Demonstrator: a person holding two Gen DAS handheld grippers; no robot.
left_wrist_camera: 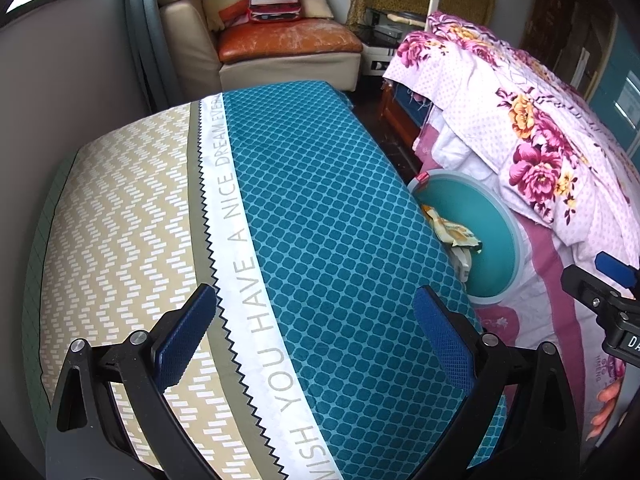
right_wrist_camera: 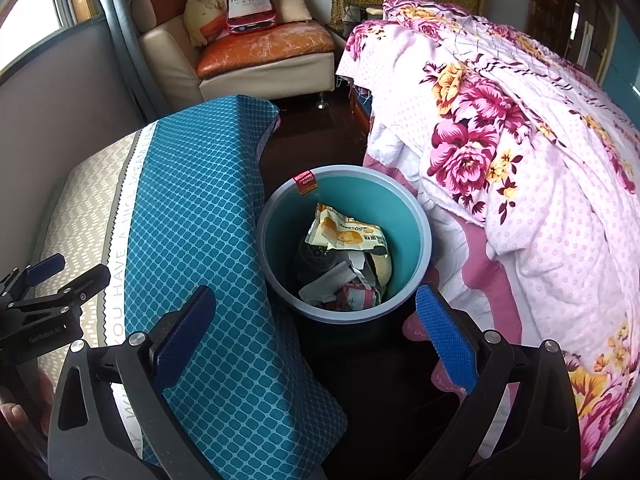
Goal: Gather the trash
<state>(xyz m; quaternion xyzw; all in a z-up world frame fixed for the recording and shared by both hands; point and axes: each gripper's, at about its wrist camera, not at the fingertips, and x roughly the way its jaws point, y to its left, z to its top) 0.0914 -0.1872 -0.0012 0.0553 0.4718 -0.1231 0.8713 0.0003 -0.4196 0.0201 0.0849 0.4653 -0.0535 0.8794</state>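
Round teal plastic waste bin with pale blue rim (right_wrist_camera: 424,236): stands on dark floor between the teal lattice-patterned cushion (right_wrist_camera: 200,216) and the pink floral quilt (right_wrist_camera: 520,168). Contents: yellow-and-white crinkled snack wrapper (right_wrist_camera: 344,234) uppermost, over grey and white paper scraps (right_wrist_camera: 340,280); a dark object beneath is hard to make out. Red label (right_wrist_camera: 304,181) on far rim, unreadable. Left view: cushion hides most of the bin. Left gripper (left_wrist_camera: 316,336): spread wide, empty, above cushion. Right gripper (right_wrist_camera: 316,336): spread wide, empty, above bin's near side.
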